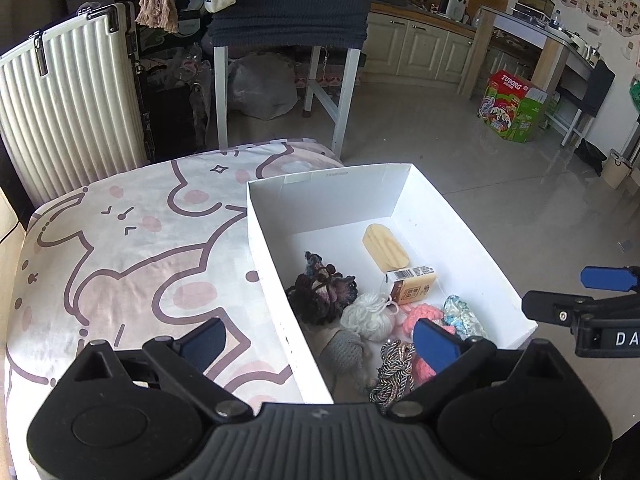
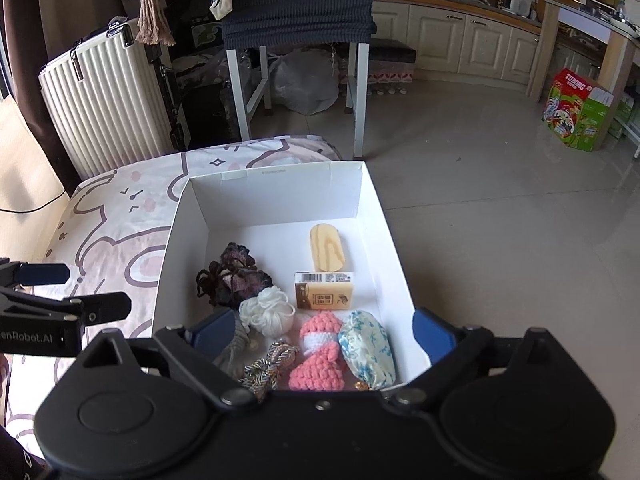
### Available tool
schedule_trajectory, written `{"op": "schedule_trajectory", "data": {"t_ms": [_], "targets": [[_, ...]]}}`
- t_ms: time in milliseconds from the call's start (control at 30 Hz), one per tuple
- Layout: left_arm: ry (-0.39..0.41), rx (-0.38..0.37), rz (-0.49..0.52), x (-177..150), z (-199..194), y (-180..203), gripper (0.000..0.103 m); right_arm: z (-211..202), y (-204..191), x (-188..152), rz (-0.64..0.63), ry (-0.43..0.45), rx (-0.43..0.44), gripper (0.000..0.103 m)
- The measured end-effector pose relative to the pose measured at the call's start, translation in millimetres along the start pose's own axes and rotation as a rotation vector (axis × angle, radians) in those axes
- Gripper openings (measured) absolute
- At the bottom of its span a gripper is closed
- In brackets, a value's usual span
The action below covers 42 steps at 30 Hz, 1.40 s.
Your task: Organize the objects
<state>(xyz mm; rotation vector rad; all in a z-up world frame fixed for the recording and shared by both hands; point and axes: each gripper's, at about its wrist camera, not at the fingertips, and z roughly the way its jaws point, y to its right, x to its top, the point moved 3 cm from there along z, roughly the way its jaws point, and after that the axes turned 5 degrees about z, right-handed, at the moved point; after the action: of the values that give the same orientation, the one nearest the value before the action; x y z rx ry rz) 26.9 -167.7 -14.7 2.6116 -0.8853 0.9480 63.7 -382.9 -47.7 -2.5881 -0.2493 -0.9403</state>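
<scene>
Both tongs, the left tongs (image 1: 316, 340) and the right tongs (image 2: 324, 334), stood wide and held nothing. All the small things, like the pink yarn toy (image 2: 318, 358), lay inside the white box (image 2: 276, 196) on the bed (image 1: 120, 248). Sorting looked nearly done.

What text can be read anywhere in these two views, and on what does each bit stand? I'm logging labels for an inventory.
"TUBORG": on the red and green carton on the floor.
"DA", cut off by the picture's edge: on the right gripper in the left wrist view.
"enRobot.AI", its start cut off: on the left gripper in the right wrist view.
Small tan box in the white box: barcode and printed characters, too small to read.
</scene>
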Motion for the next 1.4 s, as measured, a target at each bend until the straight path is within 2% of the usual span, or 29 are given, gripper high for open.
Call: {"op": "schedule_trajectory", "data": {"t_ms": [400, 633, 900, 1400], "targets": [[0.003, 0.035, -0.097, -22.7, -16.7, -1.4, 0.103, -21.5, 3.2, -23.3, 0.014, 0.041, -0.018, 0.101], [0.019, 0.064, -0.074, -31.1, -24.8, 0.1, 0.103, -28.7, 0.1, -33.5, 0.001, 0.048, -0.003, 0.103], [0.023, 0.095, -0.046, -38.9, -28.1, 2.1, 0.103, -33.0, 3.5, -44.3, -0.004, 0.050, -0.025, 0.103], [0.011, 0.107, -0.044, -42.3, -25.6, 0.8, 0.103, -28.5, 4.9, -45.5, -0.017, 0.048, -0.047, 0.103]]}}
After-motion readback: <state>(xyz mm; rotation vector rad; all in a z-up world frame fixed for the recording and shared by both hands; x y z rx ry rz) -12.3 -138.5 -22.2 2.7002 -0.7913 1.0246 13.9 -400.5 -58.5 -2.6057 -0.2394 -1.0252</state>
